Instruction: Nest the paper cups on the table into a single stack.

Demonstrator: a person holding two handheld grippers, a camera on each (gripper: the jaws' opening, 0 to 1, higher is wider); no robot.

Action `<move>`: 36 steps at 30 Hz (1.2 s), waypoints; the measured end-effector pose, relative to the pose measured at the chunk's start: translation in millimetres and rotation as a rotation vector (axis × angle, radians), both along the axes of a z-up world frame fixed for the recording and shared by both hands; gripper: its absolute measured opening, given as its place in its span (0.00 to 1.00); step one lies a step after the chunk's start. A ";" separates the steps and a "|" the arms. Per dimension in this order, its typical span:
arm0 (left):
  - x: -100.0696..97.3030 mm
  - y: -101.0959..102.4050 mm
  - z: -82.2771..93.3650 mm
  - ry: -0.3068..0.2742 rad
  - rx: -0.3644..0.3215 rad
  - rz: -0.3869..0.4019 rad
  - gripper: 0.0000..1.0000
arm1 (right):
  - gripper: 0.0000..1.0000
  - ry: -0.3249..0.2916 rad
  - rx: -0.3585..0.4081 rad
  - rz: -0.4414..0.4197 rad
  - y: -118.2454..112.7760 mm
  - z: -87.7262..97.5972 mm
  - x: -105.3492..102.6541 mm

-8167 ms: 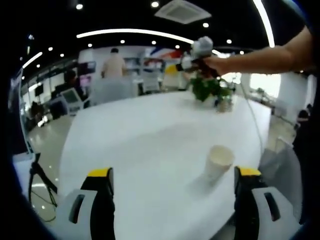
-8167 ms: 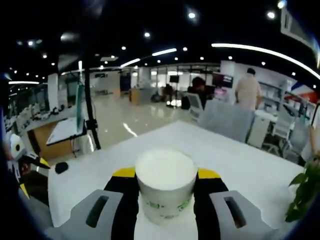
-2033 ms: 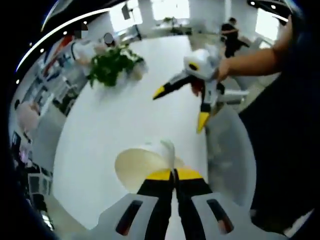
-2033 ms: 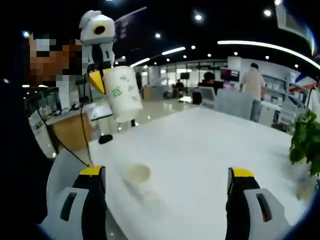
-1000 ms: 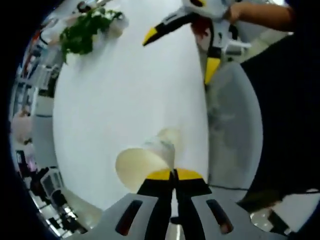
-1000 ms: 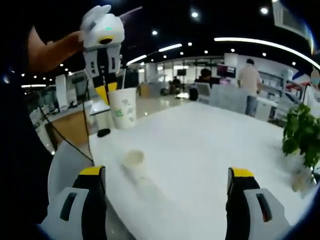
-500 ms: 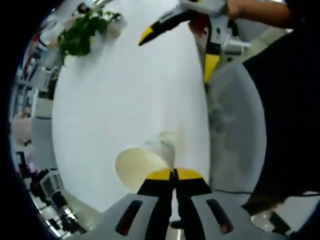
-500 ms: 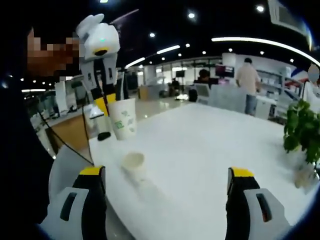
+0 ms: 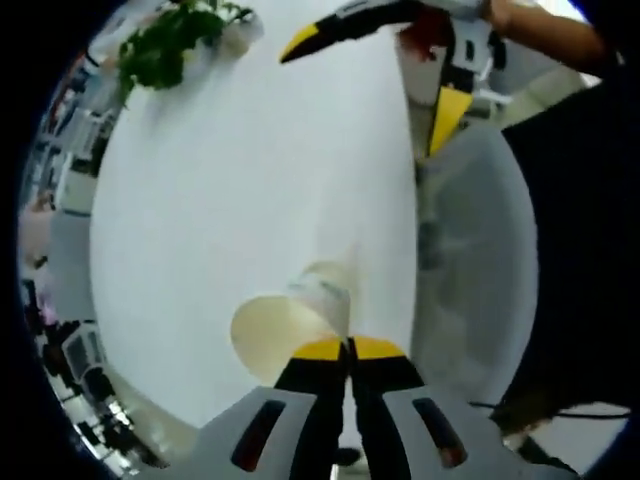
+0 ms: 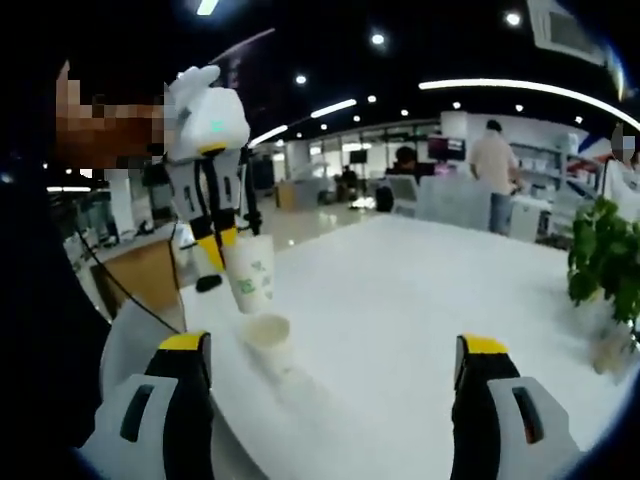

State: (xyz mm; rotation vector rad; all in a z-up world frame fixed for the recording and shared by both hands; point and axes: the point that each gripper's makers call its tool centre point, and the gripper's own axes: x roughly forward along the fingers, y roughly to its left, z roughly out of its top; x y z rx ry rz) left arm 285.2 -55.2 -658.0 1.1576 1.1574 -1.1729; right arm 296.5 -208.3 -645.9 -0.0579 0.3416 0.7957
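My left gripper (image 9: 348, 345) is shut on the rim of a white paper cup (image 9: 268, 330) with green print, held mouth up. In the right gripper view the left gripper (image 10: 222, 245) hangs over the table's near-left edge. Its cup (image 10: 252, 275) hovers just above a second paper cup (image 10: 266, 330) standing on the white table (image 10: 400, 300). The lower cup's rim (image 9: 335, 272) peeks out past the held cup's base. My right gripper (image 10: 330, 350) is open, with nothing between its jaws, and it also appears as the right gripper (image 9: 375, 72) above the table.
A potted plant (image 10: 605, 260) stands at the table's far end, the same plant (image 9: 170, 45) seen from above. A grey chair (image 9: 470, 230) sits beside the table edge. People (image 10: 492, 155) and desks are in the office behind.
Over the last second the left gripper has lowered its cup toward the cup on the table. Eight seconds ago the right gripper held a cup and the left was open.
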 end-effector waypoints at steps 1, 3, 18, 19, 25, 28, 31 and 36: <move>0.3 0.7 -2.0 0.001 0.003 0.002 0.00 | 1.00 -0.001 -0.001 -0.001 0.7 0.0 0.1; -0.6 1.4 -6.7 0.013 0.004 0.006 0.00 | 1.00 0.000 0.001 0.000 1.8 -0.4 0.1; 0.0 -5.0 -38.1 0.065 0.015 0.034 0.00 | 1.00 0.007 0.015 -0.011 2.5 -1.6 2.2; 0.5 -4.8 -40.0 0.067 0.018 0.038 0.00 | 1.00 0.005 0.010 -0.007 3.1 -2.2 1.6; -2.0 -4.1 -53.0 0.081 0.023 0.059 0.00 | 1.00 0.003 0.014 -0.002 5.4 -3.1 0.1; 0.3 -3.8 -59.0 0.070 0.019 0.071 0.00 | 1.00 0.012 0.013 0.002 6.2 -5.9 -0.5; -0.5 -4.3 -63.9 0.075 0.011 0.079 0.00 | 1.00 0.019 0.010 0.007 7.3 -8.9 -1.0; 0.5 -5.4 -72.9 0.066 0.010 0.101 0.00 | 1.00 0.027 -0.006 0.022 10.9 -14.2 -1.3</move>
